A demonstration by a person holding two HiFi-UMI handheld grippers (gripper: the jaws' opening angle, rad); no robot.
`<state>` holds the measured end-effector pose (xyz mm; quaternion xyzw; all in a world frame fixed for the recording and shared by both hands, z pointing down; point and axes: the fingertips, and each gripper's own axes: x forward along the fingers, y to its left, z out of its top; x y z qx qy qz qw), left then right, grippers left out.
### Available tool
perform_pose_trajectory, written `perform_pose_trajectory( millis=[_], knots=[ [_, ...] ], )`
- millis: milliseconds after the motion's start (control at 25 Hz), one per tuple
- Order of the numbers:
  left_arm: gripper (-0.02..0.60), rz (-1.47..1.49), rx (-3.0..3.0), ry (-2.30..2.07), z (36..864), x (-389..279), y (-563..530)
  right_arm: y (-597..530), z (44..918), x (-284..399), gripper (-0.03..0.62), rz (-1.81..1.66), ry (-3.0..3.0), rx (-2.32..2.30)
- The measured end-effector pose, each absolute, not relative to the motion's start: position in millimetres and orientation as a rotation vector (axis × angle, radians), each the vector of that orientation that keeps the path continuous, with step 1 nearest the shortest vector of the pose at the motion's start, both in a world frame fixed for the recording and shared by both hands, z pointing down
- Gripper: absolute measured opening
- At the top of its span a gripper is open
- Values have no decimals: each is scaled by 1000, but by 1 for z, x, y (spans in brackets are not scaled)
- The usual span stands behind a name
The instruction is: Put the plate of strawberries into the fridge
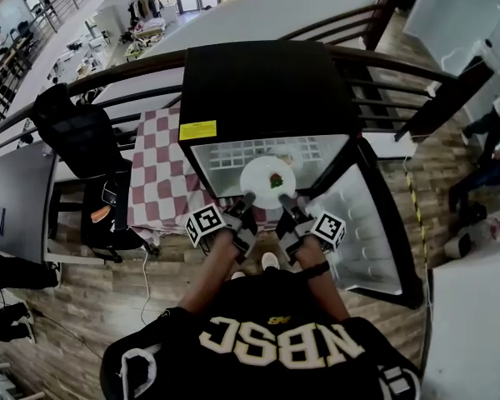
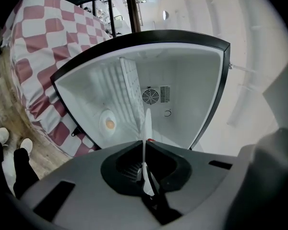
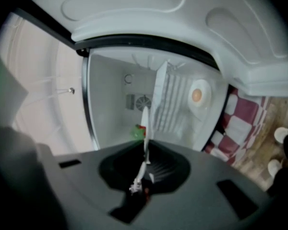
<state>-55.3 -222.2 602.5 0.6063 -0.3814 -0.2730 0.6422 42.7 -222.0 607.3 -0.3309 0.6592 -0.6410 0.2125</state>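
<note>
A white plate [image 1: 267, 177] carrying a strawberry [image 1: 276, 180] hangs at the mouth of the open black mini fridge [image 1: 267, 90], over its wire shelf [image 1: 233, 152]. My left gripper [image 1: 247, 200] is shut on the plate's near-left rim and my right gripper [image 1: 285, 200] is shut on its near-right rim. In the left gripper view the plate [image 2: 146, 128] shows edge-on between the closed jaws, with the white fridge interior [image 2: 182, 90] behind it. The right gripper view has the same plate [image 3: 145, 123] edge-on, with the strawberry [image 3: 138, 131] beside it.
The fridge door [image 1: 362, 223] stands swung open to the right. A table with a red-and-white checked cloth [image 1: 154, 173] is left of the fridge, and a black office chair [image 1: 75, 132] stands beyond it. A dark railing [image 1: 400, 65] runs behind. The floor is wood.
</note>
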Motion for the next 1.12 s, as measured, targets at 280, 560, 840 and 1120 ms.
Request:
perform_pose_trajectory(
  millis=[280, 560, 840, 1120],
  knots=[
    [28, -657, 1330, -894, 607, -64, -245, -248, 606, 34, 38, -1785, 1849, -886],
    [28, -671, 1317, -899, 606, -66, -256, -261, 604, 32, 38, -1781, 1865, -891],
    [28, -688, 1289, -907, 621, -67, -271, -280, 617, 30, 38, -1773, 1883, -878],
    [28, -698, 1254, -904, 620, -69, -292, -304, 618, 27, 38, -1775, 1888, -874]
  ],
)
